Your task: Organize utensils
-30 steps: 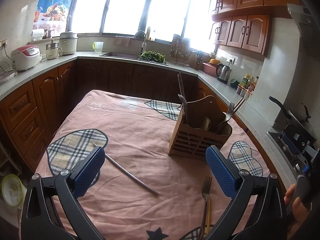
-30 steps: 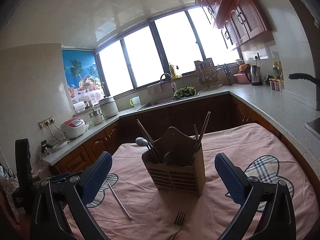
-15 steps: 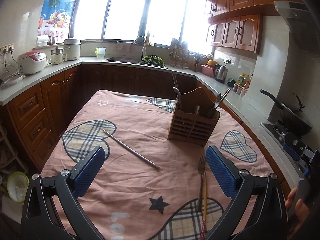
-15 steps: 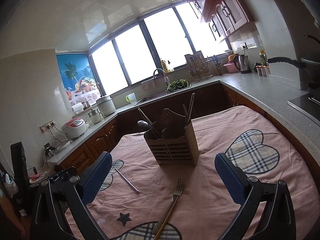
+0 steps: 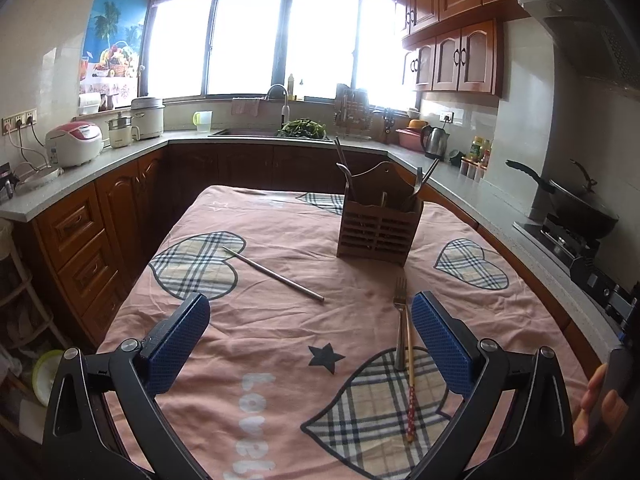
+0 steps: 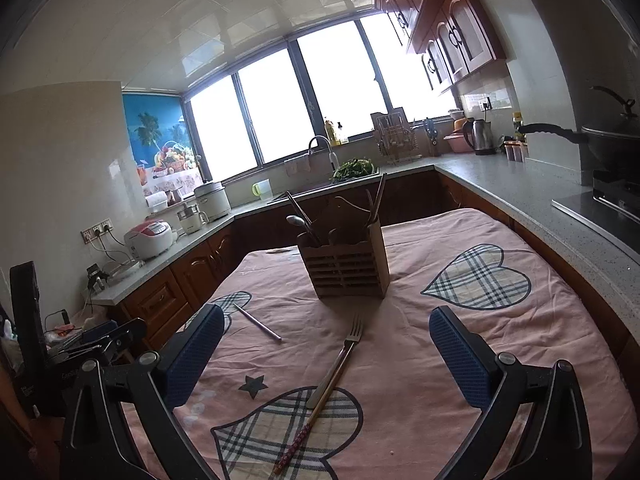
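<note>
Wooden utensil holder [image 5: 379, 229] right of frame centre, already stocked with a spoon and several handles. Still loose on the pink tablecloth [image 5: 280, 280]: fork [image 5: 400, 332] touching a chopstick [image 5: 410, 380] lower right, metal chopstick [image 5: 274, 274] at centre. Left gripper [image 5: 310, 344] and right gripper [image 6: 326, 356] spread wide, empty, at the bottom edge.

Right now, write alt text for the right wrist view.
The open right gripper hovers over a pink heart-patterned tablecloth, where a silver metal fork and a wooden chopstick lie side by side. Beyond stands a slatted wooden utensil holder, with a metal chopstick lying left.
</note>
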Action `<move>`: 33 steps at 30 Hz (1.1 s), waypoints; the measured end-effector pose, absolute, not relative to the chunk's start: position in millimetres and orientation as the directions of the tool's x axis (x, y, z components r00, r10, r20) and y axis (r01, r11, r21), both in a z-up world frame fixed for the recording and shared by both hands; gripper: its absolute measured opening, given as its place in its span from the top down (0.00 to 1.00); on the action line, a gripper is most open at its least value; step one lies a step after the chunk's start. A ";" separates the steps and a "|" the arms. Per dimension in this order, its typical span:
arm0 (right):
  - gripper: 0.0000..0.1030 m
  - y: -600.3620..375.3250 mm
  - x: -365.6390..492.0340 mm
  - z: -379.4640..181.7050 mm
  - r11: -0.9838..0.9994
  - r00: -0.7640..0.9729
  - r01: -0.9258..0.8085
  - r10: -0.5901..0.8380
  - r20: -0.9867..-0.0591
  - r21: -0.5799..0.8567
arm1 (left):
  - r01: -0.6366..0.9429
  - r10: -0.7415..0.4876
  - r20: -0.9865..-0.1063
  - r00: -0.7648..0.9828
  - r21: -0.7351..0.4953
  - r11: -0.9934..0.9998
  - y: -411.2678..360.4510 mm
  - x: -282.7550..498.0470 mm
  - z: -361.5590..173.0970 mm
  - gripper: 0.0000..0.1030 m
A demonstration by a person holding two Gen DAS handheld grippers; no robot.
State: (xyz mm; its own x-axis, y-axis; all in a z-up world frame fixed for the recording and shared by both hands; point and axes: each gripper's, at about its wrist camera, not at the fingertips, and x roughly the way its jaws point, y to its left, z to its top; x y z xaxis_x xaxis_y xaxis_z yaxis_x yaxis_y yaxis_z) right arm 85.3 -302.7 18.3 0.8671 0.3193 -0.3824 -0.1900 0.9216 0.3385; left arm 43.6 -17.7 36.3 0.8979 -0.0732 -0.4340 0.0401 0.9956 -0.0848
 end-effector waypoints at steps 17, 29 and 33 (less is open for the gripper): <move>0.00 -284.3 47.5 -28.7 0.959 0.898 -0.175 0.249 -0.364 0.223 | -0.033 0.038 -0.410 0.911 0.019 0.999 -37.2 13.4 -15.2 0.00; 0.00 -273.0 36.4 -41.5 0.955 0.898 -0.208 0.271 -0.346 0.210 | -0.058 0.058 -0.388 0.920 0.012 0.998 -34.5 3.1 -15.8 0.00; 0.00 -273.0 35.2 -38.3 0.955 0.900 -0.210 0.272 -0.342 0.208 | -0.055 0.056 -0.391 0.919 0.014 0.998 -35.1 2.1 -14.1 0.00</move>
State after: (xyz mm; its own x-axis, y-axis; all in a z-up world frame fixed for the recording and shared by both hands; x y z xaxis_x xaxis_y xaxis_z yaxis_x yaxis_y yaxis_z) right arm 35.2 -273.0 -38.3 0.8995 0.2723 -0.3417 -0.2104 0.9553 0.2076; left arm 2.1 -35.1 -14.1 0.9186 0.0560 -0.3913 -0.0548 0.9984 0.0142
